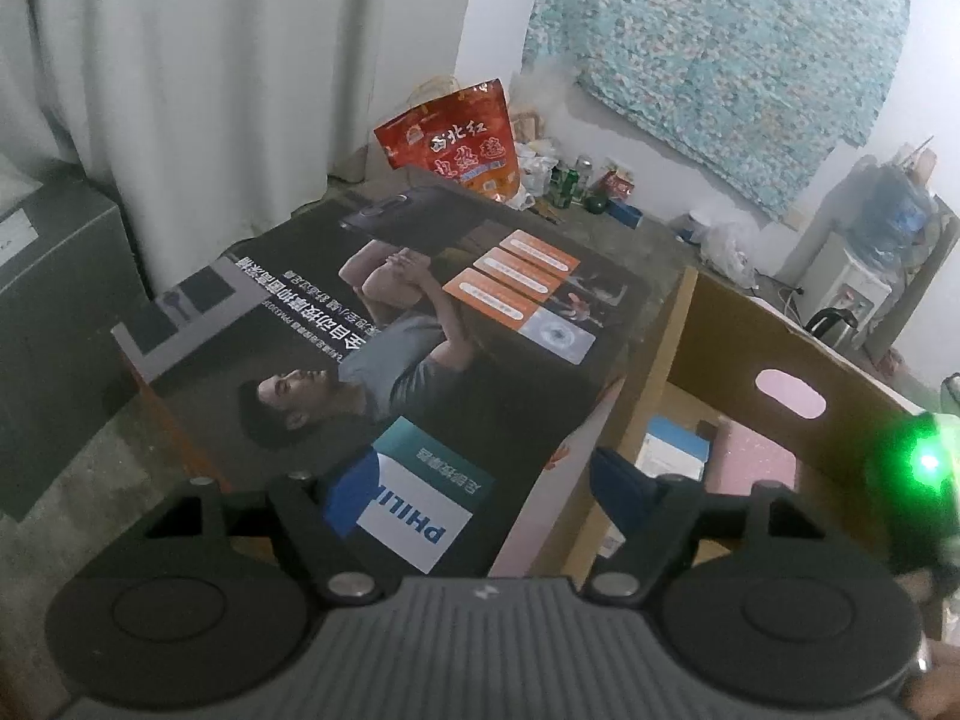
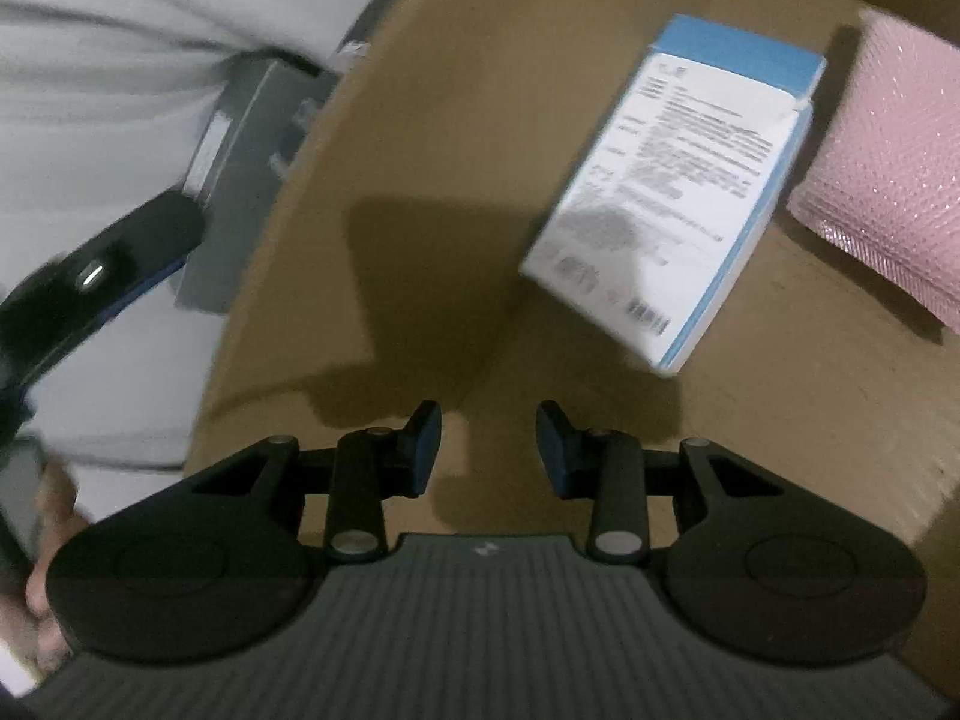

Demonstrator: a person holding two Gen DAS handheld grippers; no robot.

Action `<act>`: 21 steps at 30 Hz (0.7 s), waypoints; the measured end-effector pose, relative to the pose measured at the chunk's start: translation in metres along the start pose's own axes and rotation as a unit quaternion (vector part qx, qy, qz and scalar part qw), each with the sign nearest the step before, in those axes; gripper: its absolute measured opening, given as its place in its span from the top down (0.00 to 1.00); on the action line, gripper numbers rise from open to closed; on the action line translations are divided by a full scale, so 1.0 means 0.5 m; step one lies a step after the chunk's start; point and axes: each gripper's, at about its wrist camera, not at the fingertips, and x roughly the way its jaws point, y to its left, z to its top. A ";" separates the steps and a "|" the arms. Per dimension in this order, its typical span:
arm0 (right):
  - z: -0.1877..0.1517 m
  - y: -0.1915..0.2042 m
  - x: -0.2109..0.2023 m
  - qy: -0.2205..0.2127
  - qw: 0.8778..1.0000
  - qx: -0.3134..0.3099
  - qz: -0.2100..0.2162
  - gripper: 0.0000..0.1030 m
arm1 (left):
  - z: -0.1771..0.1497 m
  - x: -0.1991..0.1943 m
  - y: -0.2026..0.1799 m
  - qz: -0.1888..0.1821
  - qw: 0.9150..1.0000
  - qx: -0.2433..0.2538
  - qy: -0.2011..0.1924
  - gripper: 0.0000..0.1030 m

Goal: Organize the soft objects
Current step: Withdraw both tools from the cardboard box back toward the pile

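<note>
Right gripper inside the open cardboard box, pointing down at bare box floor, jaws narrowed but apart, nothing between the pads. Left gripper over the printed Philips carton, jaws spread wide, empty; right-hand blue pad hangs over the edge of the cardboard box.

Soft thing for the task: pink bubble-wrap roll lying in the box's far right corner, just beside the blue-and-white small box; seen too from the left wrist view as a pink patch under the box's oval handle hole. Not touched by either gripper.

Judged step: reaching into the box for the pink wrap. To do well: swing right gripper toward the roll, reopen the jaws wide before contact, pinch a thick fold rather than a thin skin, avoid nudging the small box next to it. Keep left gripper clear of the box wall or use it to steady the flap.

Writing: "PHILI…" in blue on a white panel of the carton, upside down, rest cut off by the gripper; white Chinese headline upside down, not safely readable. Red bag by the wall with large Chinese characters, "北红" legible. Small box label: fine print and barcode, too blurred to read
</note>
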 end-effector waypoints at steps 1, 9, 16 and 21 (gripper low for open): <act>0.006 -0.010 0.002 -0.007 1.000 0.013 0.001 0.67 | -0.001 0.001 0.003 0.000 1.000 -0.001 0.000 0.24; 0.050 -0.082 -0.037 -0.100 0.990 0.098 0.021 0.67 | -0.002 0.003 0.009 -0.004 1.000 -0.010 -0.001 0.24; 0.059 -0.105 -0.059 -0.146 0.982 0.116 0.024 0.66 | -0.001 0.002 0.010 -0.005 1.000 -0.011 -0.001 0.23; 0.038 -0.100 -0.108 -0.151 0.979 0.116 0.068 0.63 | -0.002 -0.016 0.004 -0.006 1.000 -0.008 -0.013 0.20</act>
